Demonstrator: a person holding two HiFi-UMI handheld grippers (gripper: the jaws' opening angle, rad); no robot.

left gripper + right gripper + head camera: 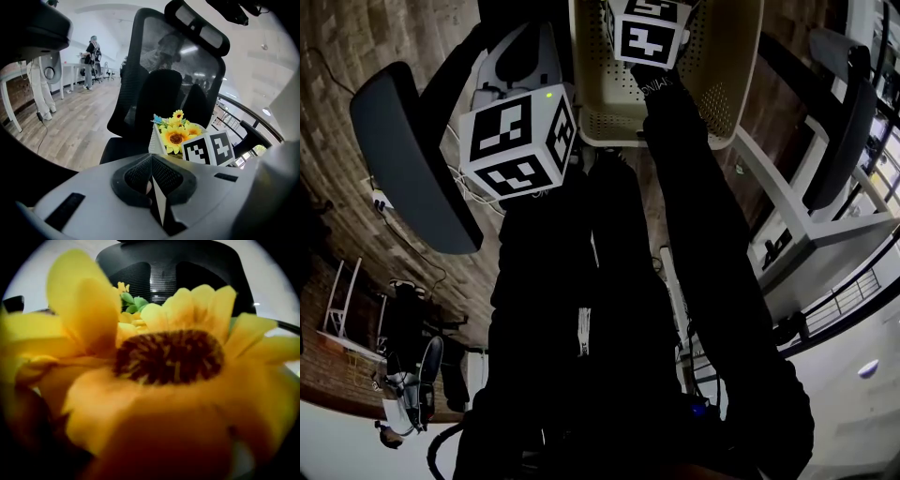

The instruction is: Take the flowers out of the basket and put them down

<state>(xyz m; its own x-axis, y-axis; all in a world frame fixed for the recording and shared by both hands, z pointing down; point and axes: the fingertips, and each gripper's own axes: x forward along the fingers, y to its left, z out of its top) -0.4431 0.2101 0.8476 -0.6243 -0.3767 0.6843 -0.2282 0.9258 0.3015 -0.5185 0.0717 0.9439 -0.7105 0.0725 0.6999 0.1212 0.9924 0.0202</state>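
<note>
A cream perforated basket [717, 94] sits at the top of the head view, and my right gripper's marker cube [647, 28] is down inside it. Yellow artificial sunflowers [176, 135] stick up out of the basket [155, 140] in the left gripper view, beside that same cube [208, 149]. One sunflower head [168, 357] fills the right gripper view and hides the jaws, so their state is unreadable. My left gripper [152, 164] is shut and empty, held short of the basket; its cube [520, 141] shows left of the basket.
A black mesh office chair [173, 79] stands behind the basket, its armrest [412, 150] at the left of the head view. A white desk frame [797, 225] is on the right. A person [91, 58] stands far off on the wood floor [70, 122].
</note>
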